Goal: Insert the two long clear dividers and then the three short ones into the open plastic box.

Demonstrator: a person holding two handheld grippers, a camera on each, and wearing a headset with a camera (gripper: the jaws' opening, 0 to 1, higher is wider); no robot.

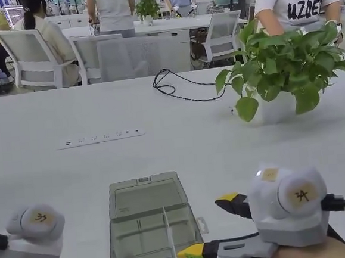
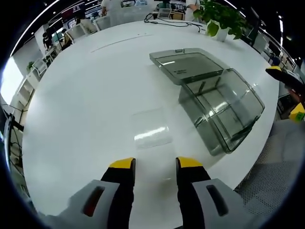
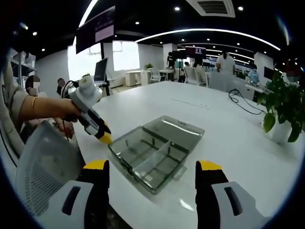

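Left fingers: my left gripper rises from the bottom of the left gripper view with its jaws parted and nothing between them.
Right fingers: my right gripper is spread wide and empty too, at the bottom of the right gripper view.
Loose divider: a clear divider lies flat on the white table, just above my left jaw tips at frame centre. I cannot tell whether it is a long or a short one.
Box: the open plastic box sits at bottom centre of the head view, lid folded back toward the top of the frame. One standing divider is already seated inside.
Stage: I judge the loose piece comes next, so most of the task is still to do.
Risk, pickup: the piece is thin, flat and slick, so my jaws may push it across the table instead of getting under an edge.
Risk, box: it looks light, and a nudge from either gripper could shift it or unseat the standing piece.
Risk, seating: if it goes in tilted, the divider may miss its slots and jam.
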